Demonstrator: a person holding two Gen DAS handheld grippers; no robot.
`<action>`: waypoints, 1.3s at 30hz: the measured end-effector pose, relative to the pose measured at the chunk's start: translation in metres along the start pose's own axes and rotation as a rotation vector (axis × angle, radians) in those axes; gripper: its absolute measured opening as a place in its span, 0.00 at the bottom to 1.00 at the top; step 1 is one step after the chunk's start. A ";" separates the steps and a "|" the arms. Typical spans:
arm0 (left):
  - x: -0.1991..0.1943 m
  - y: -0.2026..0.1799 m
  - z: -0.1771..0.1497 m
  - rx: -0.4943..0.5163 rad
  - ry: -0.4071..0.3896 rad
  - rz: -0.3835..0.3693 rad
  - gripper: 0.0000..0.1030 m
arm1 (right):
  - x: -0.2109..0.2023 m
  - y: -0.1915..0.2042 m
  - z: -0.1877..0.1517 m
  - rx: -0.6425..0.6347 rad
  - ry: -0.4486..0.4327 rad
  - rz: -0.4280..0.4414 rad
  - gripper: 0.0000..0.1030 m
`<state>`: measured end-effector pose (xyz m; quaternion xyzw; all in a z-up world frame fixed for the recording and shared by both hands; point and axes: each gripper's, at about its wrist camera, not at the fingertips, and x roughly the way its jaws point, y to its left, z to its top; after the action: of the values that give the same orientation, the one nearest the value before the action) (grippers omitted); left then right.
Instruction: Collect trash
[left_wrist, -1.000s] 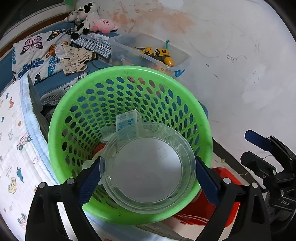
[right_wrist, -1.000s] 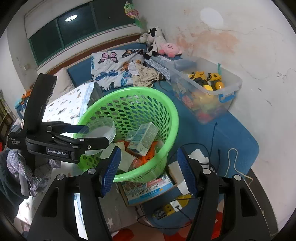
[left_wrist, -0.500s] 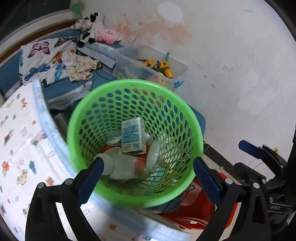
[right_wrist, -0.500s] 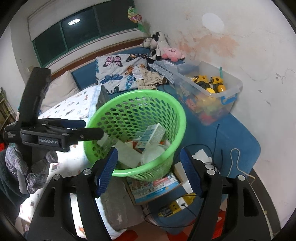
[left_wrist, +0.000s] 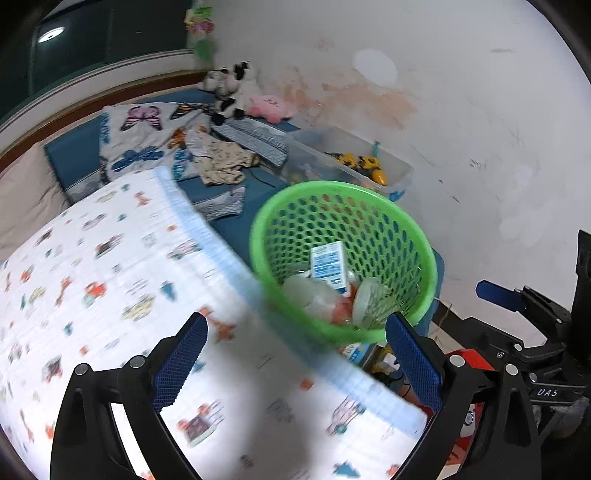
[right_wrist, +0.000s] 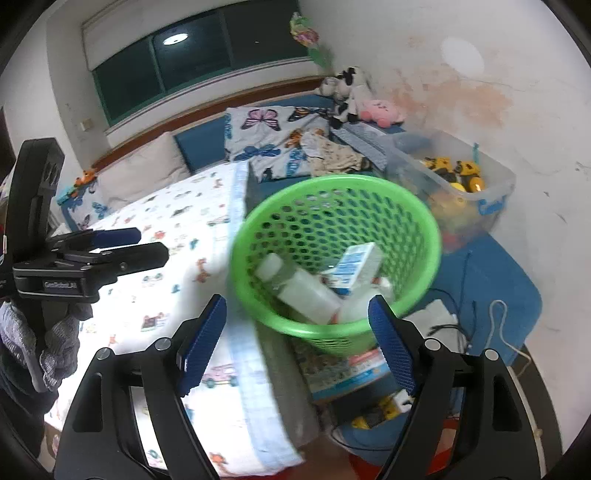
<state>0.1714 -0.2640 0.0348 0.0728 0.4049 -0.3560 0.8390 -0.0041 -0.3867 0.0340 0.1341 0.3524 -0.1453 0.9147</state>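
Green basket (right_wrist: 338, 258) beside bed (left_wrist: 110, 280) already holds carton (right_wrist: 356, 267), bottle (right_wrist: 299, 291) & clear lid (left_wrist: 365, 301); left tongs (left_wrist: 295, 363) wide open, empty; right tongs (right_wrist: 297, 341) opening, empty; no loose trash visible nr basket, so prob. nearly done.

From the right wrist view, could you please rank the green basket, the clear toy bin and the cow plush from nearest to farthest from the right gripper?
1. Green basket: just ahead of the right gripper, whose empty jaws are opening.
2. Clear toy bin: beyond the basket, to the right, by the wall.
3. Cow plush: farthest, in the far corner of the bed.
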 end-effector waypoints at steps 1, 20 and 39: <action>-0.004 0.004 -0.002 -0.010 -0.006 0.013 0.91 | 0.001 0.005 -0.001 -0.003 0.000 0.009 0.79; -0.103 0.085 -0.080 -0.150 -0.123 0.241 0.93 | 0.007 0.098 -0.016 -0.116 -0.005 0.027 0.88; -0.158 0.112 -0.136 -0.238 -0.206 0.367 0.93 | -0.006 0.136 -0.030 -0.093 -0.048 0.040 0.90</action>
<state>0.0932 -0.0409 0.0413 0.0092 0.3363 -0.1532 0.9292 0.0221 -0.2498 0.0362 0.0952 0.3341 -0.1135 0.9308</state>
